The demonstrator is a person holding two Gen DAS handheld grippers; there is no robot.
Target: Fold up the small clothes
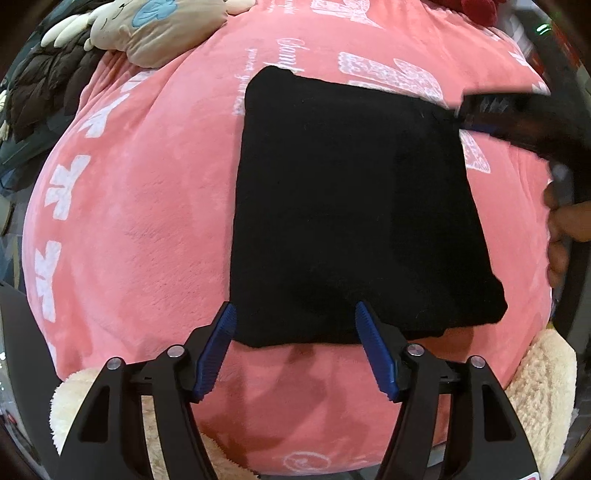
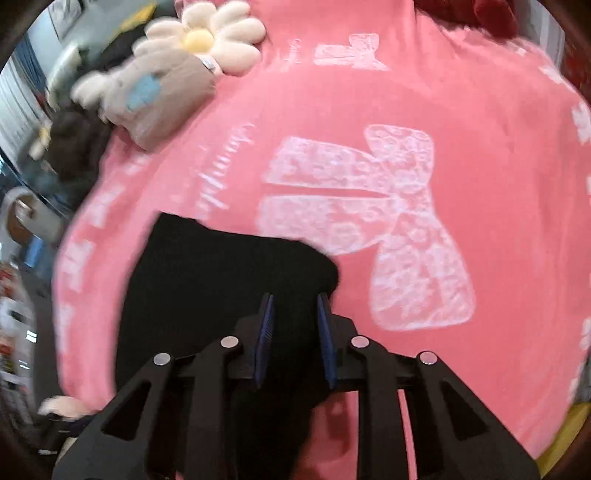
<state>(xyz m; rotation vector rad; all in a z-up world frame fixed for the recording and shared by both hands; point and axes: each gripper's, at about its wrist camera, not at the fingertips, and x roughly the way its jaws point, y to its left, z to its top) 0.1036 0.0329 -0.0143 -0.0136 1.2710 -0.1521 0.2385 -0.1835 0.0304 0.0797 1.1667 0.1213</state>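
The folded black garment (image 1: 354,218) lies flat on the pink blanket (image 1: 147,221), its near edge between the left gripper (image 1: 295,350)'s spread, unpressing jaws, while the right gripper (image 2: 295,332), jaws narrow but gapped over cloth, hangs at its far-right corner.

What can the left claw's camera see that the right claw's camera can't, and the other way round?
Only the left view: the whole black cloth folded into a flat rectangle, the right claw blurred at its far corner, and a hand. Only the right view: a daisy cushion and the big white bow print, unobstructed. Both show the pink blanket, the cloth and a beige plush.
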